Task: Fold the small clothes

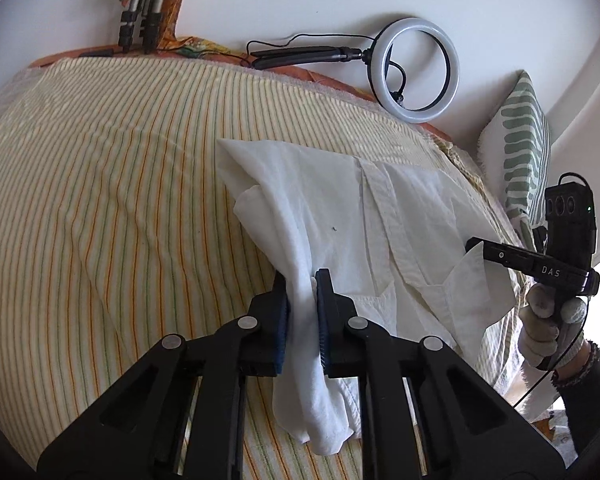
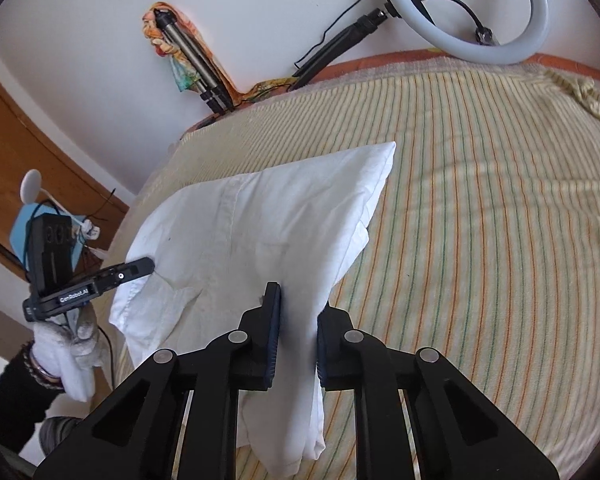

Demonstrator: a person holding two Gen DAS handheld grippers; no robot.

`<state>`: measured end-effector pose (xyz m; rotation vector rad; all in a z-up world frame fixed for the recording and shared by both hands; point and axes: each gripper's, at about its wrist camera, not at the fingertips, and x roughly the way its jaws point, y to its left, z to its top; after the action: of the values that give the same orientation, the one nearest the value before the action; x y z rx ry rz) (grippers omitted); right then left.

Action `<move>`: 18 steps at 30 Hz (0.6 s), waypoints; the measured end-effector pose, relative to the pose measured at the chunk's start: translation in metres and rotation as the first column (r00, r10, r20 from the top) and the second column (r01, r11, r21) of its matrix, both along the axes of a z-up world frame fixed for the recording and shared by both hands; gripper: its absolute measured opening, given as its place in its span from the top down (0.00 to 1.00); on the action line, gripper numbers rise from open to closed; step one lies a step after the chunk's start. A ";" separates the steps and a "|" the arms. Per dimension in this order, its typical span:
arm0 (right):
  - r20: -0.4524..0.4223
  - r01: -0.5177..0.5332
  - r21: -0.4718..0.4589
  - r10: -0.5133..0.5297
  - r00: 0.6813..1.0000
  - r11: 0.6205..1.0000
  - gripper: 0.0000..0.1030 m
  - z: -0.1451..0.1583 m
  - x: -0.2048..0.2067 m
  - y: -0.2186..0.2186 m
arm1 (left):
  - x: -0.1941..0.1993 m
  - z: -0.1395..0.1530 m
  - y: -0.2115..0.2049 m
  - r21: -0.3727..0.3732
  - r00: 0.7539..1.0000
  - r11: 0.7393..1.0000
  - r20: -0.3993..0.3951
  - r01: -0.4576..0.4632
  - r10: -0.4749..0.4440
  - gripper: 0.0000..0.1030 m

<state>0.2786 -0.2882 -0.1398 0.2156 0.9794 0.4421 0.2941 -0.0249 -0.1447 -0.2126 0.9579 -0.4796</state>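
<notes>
A striped bedspread (image 1: pixel 100 200) covers the bed. On its near side lies a white collared shirt (image 1: pixel 380 232), partly lifted, its long axis running across between the two grippers. The left gripper (image 1: pixel 302 312) pinches one bunched end; the right gripper (image 2: pixel 298 320) clamps the other. A ring light (image 1: pixel 416 68) leans against the wall.

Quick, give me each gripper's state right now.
Left gripper: closed on a bunched fold of the white shirt.
Right gripper: closed on another part of the same white shirt, over the striped bedspread.
</notes>
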 end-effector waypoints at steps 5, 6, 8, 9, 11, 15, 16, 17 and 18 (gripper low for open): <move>0.073 -0.024 -0.084 0.030 0.997 0.996 0.88 0.017 -0.014 0.009 | -0.015 0.020 -0.021 0.095 0.996 0.995 0.080 0.026 -0.033 0.90; 0.086 -0.027 -0.100 0.036 0.996 0.995 0.88 0.020 -0.017 0.010 | -0.019 0.024 -0.025 0.102 0.995 0.994 0.094 0.034 -0.044 0.90; 0.108 -0.033 -0.127 0.047 0.993 0.991 0.88 0.026 -0.022 0.012 | -0.025 0.032 -0.035 0.116 0.990 0.992 0.123 0.053 -0.068 0.90; 0.116 -0.035 -0.135 0.051 0.992 0.990 0.89 0.030 -0.025 0.011 | -0.027 0.034 -0.041 0.125 0.988 0.990 0.135 0.062 -0.079 0.90; 0.130 -0.032 -0.147 0.052 0.990 0.989 0.89 0.036 -0.028 0.007 | -0.031 0.039 -0.051 0.140 0.982 0.987 0.158 0.080 -0.102 0.90; 0.158 -0.005 -0.168 0.032 0.987 0.986 0.89 0.050 -0.036 -0.003 | -0.031 0.043 -0.070 0.140 0.977 0.984 0.165 0.113 -0.136 0.90; 0.163 0.000 -0.171 0.028 0.986 0.985 0.89 0.053 -0.037 -0.007 | -0.030 0.044 -0.074 0.137 0.977 0.983 0.163 0.119 -0.141 0.90; 0.168 0.005 -0.179 0.025 0.985 0.984 0.89 0.056 -0.039 -0.010 | -0.028 0.044 -0.079 0.134 0.976 0.983 0.161 0.126 -0.147 0.90; 0.174 0.010 -0.190 0.024 0.984 0.982 0.89 0.058 -0.040 -0.014 | -0.026 0.044 -0.085 0.134 0.975 0.982 0.162 0.133 -0.154 0.90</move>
<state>0.2384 -0.3021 -0.0816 0.0003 0.8428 0.3645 0.2676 -0.1100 -0.1004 0.0101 0.8336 -0.5605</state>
